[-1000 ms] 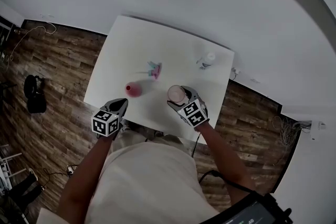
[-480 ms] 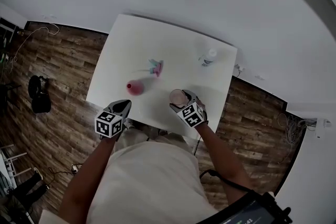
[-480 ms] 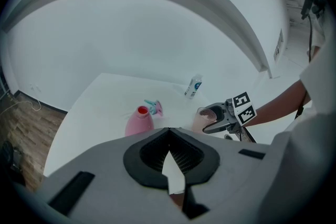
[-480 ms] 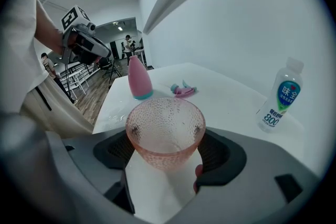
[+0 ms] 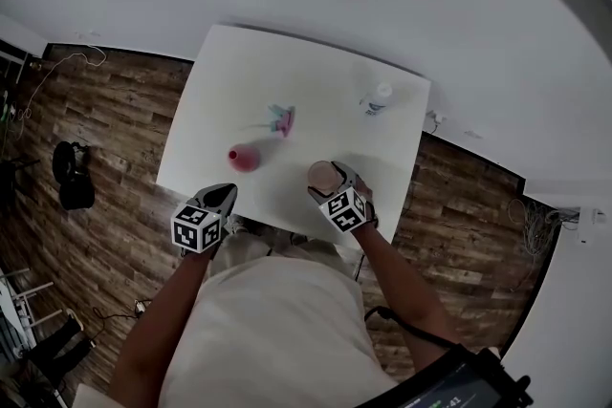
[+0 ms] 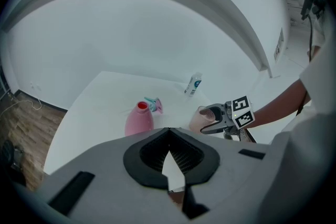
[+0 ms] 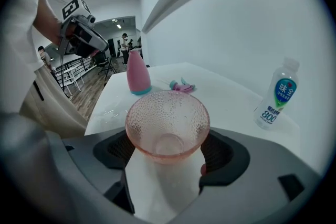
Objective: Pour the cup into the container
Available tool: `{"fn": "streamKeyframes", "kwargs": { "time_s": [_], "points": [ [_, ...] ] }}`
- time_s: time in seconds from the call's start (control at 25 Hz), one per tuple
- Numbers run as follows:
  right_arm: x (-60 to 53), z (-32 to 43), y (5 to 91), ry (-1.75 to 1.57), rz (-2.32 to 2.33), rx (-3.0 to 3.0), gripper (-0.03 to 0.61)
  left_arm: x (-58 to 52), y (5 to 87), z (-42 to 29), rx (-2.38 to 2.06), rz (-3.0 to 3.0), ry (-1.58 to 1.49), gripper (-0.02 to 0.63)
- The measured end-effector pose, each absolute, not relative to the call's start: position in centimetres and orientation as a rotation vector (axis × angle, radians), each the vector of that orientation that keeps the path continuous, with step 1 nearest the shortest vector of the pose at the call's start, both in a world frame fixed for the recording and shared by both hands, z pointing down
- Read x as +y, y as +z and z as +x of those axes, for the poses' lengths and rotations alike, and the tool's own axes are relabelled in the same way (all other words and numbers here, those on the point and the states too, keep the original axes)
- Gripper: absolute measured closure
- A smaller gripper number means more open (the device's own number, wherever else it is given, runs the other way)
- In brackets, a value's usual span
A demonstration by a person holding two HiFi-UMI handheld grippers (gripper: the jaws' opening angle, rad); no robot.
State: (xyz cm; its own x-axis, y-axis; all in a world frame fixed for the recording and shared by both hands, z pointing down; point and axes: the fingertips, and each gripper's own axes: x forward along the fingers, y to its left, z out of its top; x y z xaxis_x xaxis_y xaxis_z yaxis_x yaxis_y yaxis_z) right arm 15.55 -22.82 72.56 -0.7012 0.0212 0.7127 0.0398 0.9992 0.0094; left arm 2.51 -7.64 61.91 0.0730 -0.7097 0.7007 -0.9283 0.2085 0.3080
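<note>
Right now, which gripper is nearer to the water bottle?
Right. The right gripper, holding the cup, is on the same table side as the water bottle; the left gripper is at the opposite corner.

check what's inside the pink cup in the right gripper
The cup shows its textured wall and round bottom, with nothing coloured or solid inside. Clear liquid cannot be ruled out. Nothing covers the opening.

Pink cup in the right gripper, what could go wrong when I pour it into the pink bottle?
1. The cup has a wide rim and the pink bottle a narrow neck, so the pour could spill onto the table.
2. The left gripper hangs clear of the bottle, so nothing steadies it; a nudge from the cup could tip it.
</note>
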Motion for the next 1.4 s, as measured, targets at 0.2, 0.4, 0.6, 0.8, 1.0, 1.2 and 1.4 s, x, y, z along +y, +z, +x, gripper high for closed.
{"fn": "streamKeyframes", "kwargs": {
  "time_s": [0.2,0.4,0.6,0.8,1.0,1.2,1.4],
  "points": [
    [-22.8,15.8,72.4,-0.001,-0.025,-2.349,0.165,-7.9,62.0,2.7,-1.681,1.565,0.331,0.603],
    [-24.9,15.8,68.2,0.147,0.161,-2.459,0.161,-8.1,61.3,2.2,-1.682,1.588,0.278,0.603],
    [-26.0,15.0,63.0,0.232,0.285,-2.578,0.161,-8.3,60.1,1.7,-1.676,1.656,0.247,0.603],
    [-24.3,13.5,58.0,0.188,0.299,-2.642,0.163,-7.8,58.6,0.9,-1.623,1.764,0.255,0.603],
    [-23.3,12.5,53.2,0.163,0.446,-2.692,0.177,-6.7,56.3,-2.0,-1.608,1.842,0.230,0.603],
    [-22.4,11.2,49.0,0.128,0.613,-2.723,0.262,-5.6,54.2,-5.0,-1.605,1.909,0.193,0.603],
    [-21.6,10.5,45.2,0.066,0.790,-2.750,0.309,-4.9,52.7,-7.1,-1.601,1.970,0.172,0.603]
  ]
}}
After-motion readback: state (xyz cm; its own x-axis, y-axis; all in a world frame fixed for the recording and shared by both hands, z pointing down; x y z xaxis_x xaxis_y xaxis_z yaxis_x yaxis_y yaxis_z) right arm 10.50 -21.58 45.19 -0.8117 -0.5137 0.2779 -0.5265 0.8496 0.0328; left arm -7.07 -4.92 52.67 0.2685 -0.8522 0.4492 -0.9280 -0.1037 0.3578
